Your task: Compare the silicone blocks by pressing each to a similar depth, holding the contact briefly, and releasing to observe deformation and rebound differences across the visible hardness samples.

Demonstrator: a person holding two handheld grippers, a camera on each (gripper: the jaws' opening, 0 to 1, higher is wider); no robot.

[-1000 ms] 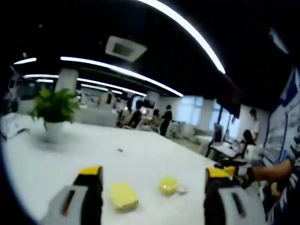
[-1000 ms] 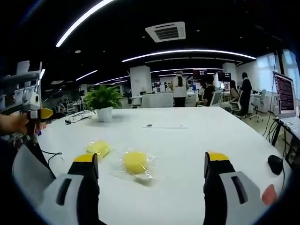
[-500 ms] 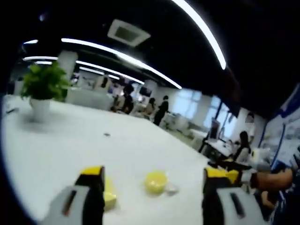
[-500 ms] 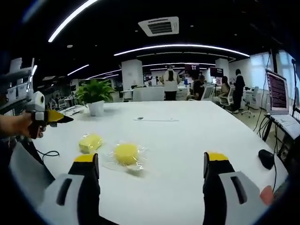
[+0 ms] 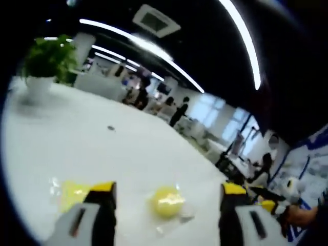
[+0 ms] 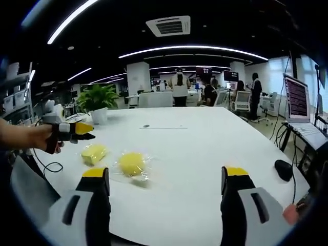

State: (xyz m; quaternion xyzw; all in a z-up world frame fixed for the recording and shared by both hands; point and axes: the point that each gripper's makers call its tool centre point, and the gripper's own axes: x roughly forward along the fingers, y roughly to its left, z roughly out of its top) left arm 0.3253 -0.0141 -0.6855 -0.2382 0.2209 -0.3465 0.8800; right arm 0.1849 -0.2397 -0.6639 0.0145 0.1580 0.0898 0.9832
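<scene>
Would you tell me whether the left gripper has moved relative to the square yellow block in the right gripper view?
Yes: the left gripper has come down and closer to the square yellow block, hovering just above it.

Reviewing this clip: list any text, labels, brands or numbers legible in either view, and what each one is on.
No text can be read in either view.
Laptop screen at the table's right edge: lines of text, too small to read.
Blue wall poster in the left gripper view: markings blurred, unreadable.
Dark hanging screen far back in the office: bright patches, nothing legible.
Round yellow silicone block and rectangular yellow silicone block in clear wrappers: no label visible.
</scene>
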